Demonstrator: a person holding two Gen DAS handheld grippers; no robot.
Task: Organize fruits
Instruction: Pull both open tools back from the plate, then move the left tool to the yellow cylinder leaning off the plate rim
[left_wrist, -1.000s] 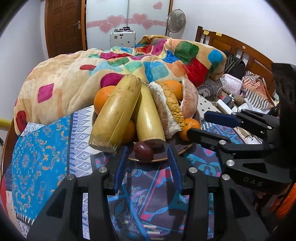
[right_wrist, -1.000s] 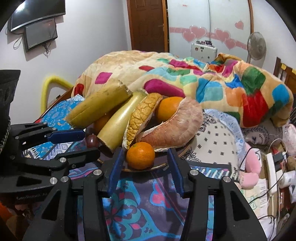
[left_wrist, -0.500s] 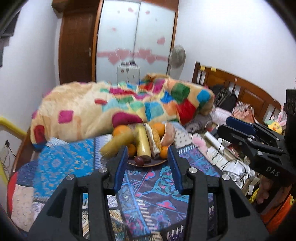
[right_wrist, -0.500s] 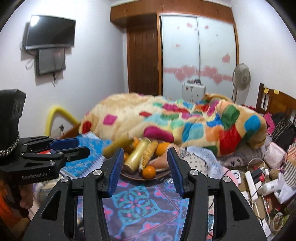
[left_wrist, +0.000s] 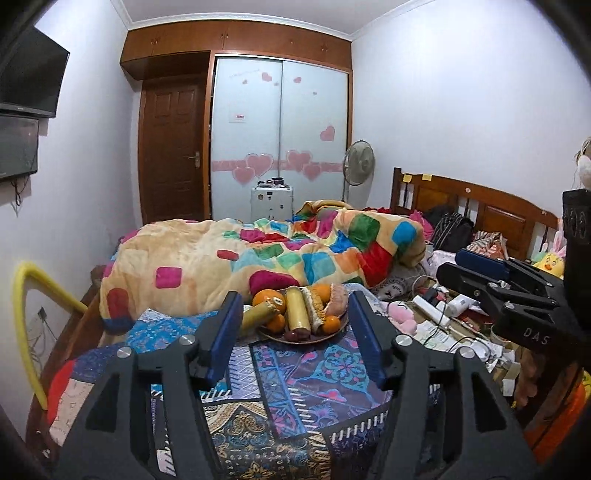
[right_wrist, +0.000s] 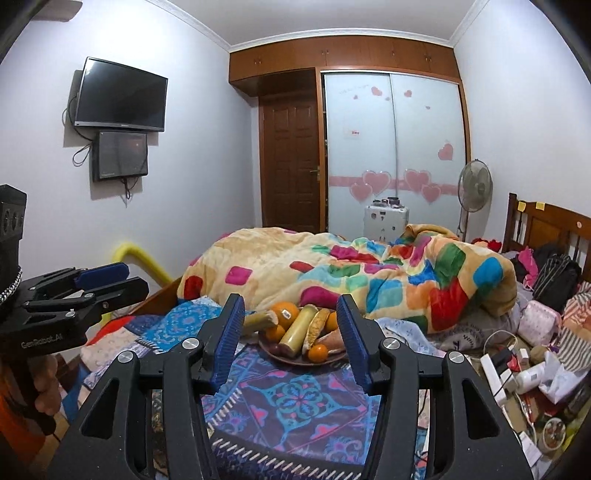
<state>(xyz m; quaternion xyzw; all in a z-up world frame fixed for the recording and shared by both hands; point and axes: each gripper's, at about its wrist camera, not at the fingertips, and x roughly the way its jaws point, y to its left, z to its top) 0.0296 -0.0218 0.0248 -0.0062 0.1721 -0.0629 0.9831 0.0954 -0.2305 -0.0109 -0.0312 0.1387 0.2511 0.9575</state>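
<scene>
**Both grippers held back from a loaded fruit plate on the bed**

Left wrist view: the left gripper (left_wrist: 295, 334) hangs over the patterned cloth (left_wrist: 295, 387) spread on the bed, jaws wide and gripping nothing. Far beyond the blue pads sits the brown plate (left_wrist: 275, 336), piled with fruit: a large orange (left_wrist: 269, 298) at the far left, a long yellowish fruit (left_wrist: 297, 314) lying down the middle, a peeled pomelo piece (left_wrist: 338, 299) to its right, a small orange (left_wrist: 331, 323) at the near right rim and a dark plum (left_wrist: 291, 335) at the near edge. Behind the plate the patchwork blanket (left_wrist: 221, 262) is heaped up. The right gripper (left_wrist: 476, 269) juts in from the right, well apart from the plate, above a clutter of cables and bottles.

Right wrist view: the right gripper (right_wrist: 290, 339) also has its jaws wide, empty, with the plate (right_wrist: 271, 350) seen between the pads but farther off on the cloth (right_wrist: 295, 398). The small orange (right_wrist: 317, 352) rests at the near rim, the long yellowish fruit (right_wrist: 299, 330) beside it, the large orange (right_wrist: 285, 312) at the far side. The left gripper (right_wrist: 103, 280) shows at the left edge, its jaws a little apart and holding nothing, and a television (right_wrist: 120, 95) hangs on the wall above it.
</scene>
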